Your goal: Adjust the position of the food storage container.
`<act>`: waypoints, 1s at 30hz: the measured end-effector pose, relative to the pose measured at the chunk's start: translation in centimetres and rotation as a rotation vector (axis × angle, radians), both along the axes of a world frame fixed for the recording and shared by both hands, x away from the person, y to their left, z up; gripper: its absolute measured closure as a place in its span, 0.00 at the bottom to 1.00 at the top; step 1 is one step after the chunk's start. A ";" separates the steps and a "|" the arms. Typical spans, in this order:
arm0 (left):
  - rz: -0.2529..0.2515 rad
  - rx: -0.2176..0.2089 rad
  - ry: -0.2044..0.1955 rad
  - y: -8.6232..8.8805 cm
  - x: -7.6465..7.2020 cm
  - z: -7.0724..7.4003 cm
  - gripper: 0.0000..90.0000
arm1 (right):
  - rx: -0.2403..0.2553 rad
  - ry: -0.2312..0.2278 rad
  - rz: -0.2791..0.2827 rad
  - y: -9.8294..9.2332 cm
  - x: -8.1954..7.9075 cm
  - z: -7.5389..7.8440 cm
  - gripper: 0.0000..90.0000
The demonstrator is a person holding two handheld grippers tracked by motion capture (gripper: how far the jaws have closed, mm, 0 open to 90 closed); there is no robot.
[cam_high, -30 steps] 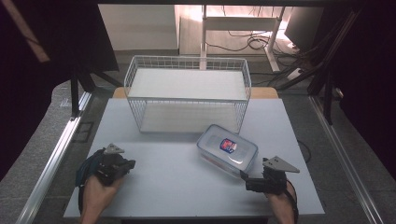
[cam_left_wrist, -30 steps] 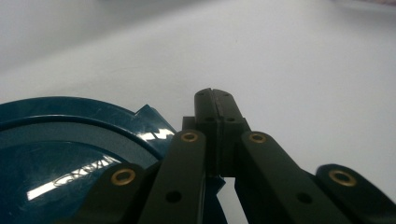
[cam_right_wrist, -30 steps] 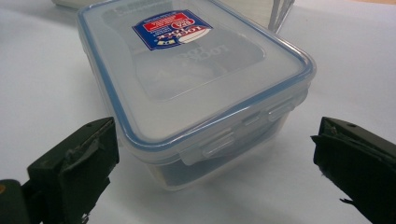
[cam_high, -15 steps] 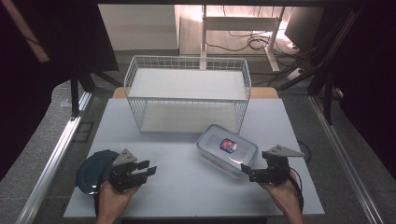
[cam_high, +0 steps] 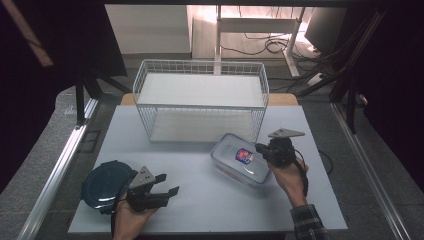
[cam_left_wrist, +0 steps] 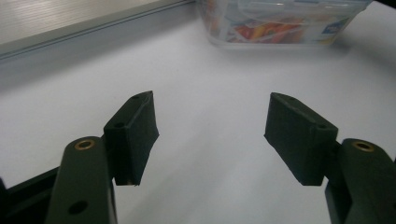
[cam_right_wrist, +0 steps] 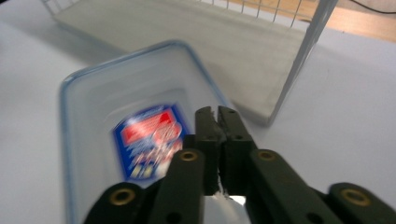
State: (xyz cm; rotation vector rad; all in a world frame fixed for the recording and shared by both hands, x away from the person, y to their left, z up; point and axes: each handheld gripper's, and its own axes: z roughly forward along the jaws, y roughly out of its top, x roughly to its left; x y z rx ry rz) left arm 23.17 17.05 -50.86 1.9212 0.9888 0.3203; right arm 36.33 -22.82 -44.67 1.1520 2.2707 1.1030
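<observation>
- Plainly, the right tool point(cam_high: 259, 148) is shut: in the right gripper view its tips point(cam_right_wrist: 215, 114) are pressed together, having just been closing. A pale sliver shows between the pads, but I cannot tell whether a lip of the lid is pinched there.
- It sits at the near right edge of the clear lidded box point(cam_high: 232, 165), probably because that rim is the handiest place to catch a box lying flat.
- The left tool point(cam_high: 169, 183) is open, its jaws having just been opening with nothing between them. It points across the bare table point(cam_high: 200, 210) towards the box, well apart from it, and looks ready to help rather than busy.
- Just behind the left hand lies a dark round dish point(cam_high: 102, 185), flat on the table and untouched by the jaws.
- The box lies askew in front of the white wire basket point(cam_high: 200, 65), near its front right corner, so the basket looks like the likely destination.
- The high view gives the layout: dish, box, basket and both hands.
- The right gripper view adds the blue and red label on the lid point(cam_right_wrist: 116, 93) and how tightly the jaws meet.
- The left gripper view shows the box side point(cam_left_wrist: 280, 23) with colourful contents inside, and the gap at its own tool point(cam_left_wrist: 210, 126).
</observation>
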 end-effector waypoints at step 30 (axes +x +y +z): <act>-0.019 -0.034 0.004 -0.3 -0.1 -0.2 0.61 | -0.120 0.062 0.189 7.6 1.1 -1.1 1.00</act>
